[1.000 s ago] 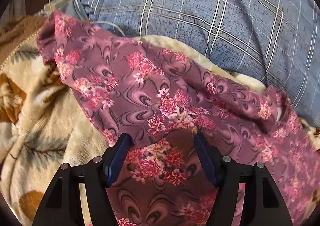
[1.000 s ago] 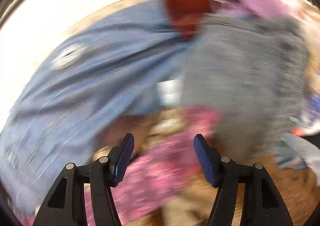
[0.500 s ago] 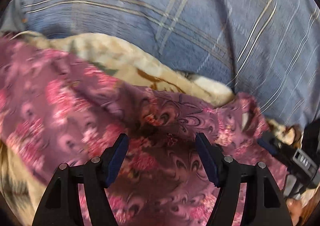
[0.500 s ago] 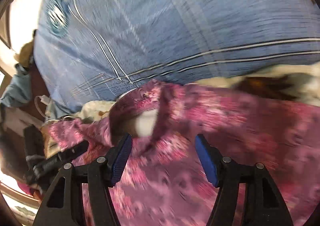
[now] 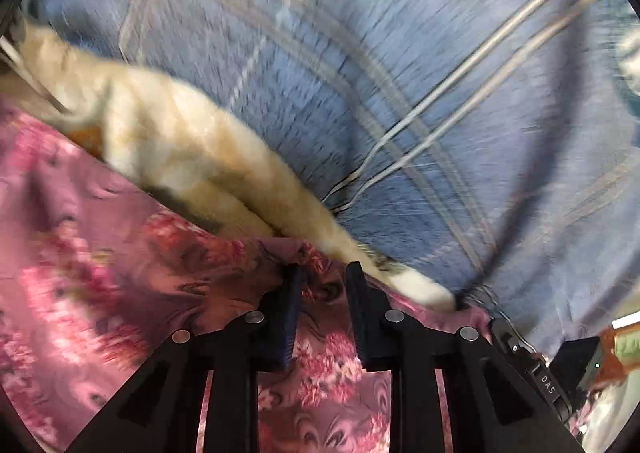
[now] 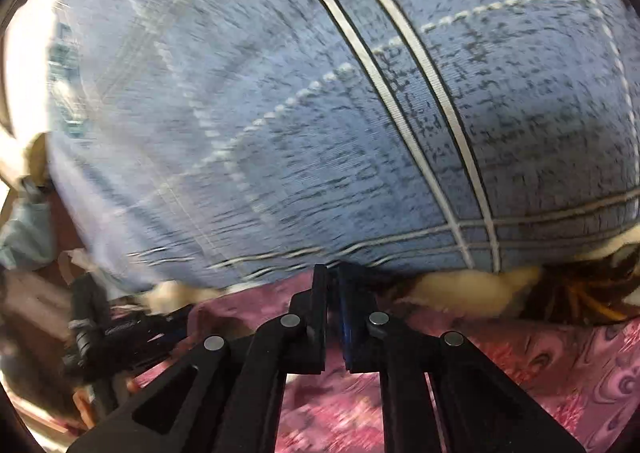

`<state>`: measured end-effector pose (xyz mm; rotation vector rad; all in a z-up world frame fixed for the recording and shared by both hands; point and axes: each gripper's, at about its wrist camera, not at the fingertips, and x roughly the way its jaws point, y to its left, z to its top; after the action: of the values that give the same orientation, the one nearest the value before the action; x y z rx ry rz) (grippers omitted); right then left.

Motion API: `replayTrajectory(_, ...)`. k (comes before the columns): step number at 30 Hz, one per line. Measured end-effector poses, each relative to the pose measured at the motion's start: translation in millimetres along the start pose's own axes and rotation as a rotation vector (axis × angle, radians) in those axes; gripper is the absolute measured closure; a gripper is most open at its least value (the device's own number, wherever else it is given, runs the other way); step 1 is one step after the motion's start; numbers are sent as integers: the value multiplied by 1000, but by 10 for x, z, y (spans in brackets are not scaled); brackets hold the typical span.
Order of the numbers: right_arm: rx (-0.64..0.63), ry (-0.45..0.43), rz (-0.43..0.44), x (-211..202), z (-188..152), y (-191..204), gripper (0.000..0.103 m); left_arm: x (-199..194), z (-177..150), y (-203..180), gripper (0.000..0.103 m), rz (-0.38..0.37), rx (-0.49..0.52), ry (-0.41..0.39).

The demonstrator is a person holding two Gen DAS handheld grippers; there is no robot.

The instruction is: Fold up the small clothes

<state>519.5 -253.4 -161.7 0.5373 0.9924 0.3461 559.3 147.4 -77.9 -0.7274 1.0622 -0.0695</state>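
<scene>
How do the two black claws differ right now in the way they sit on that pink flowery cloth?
The left gripper has a gap between its fingers, with pink flowery cloth bunched inside. The right gripper is pressed nearly shut at the cloth's edge. Both sit beside the blue checked pillow.

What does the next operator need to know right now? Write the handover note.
Left tool: narrowed around the far edge of the pink floral garment; a gap remains between its fingers, so I cannot confirm a firm pinch.
Right tool: fingers nearly together on the same garment's far edge, apparently gripping it.
Garment: spread on the cream fleece blanket, its far edge against the blue plaid pillow.
Done: both tools brought to the far edge.
Left: confirm both grips, then probably carry the edge toward you for a first fold; no fold is visible yet.
</scene>
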Motion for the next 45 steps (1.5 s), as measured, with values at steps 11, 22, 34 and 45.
replayTrajectory(11,-5,-351,-345,-2366,-587,-1017,55,-786,-1099,26,51,84,185,-23)
replayTrajectory(22,494,-668,-575,-4478,-1244,-2944,43,-670,-2175,-248,44,325,391,-128)
replayTrajectory(34,438,-615,-568,-4037,-873,-2940,92,-517,-2171,-262,35,320,436,-166)
replayTrajectory(45,126,-584,-474,-3770,-719,-1647,92,-601,-2042,-202,35,254,375,-135)
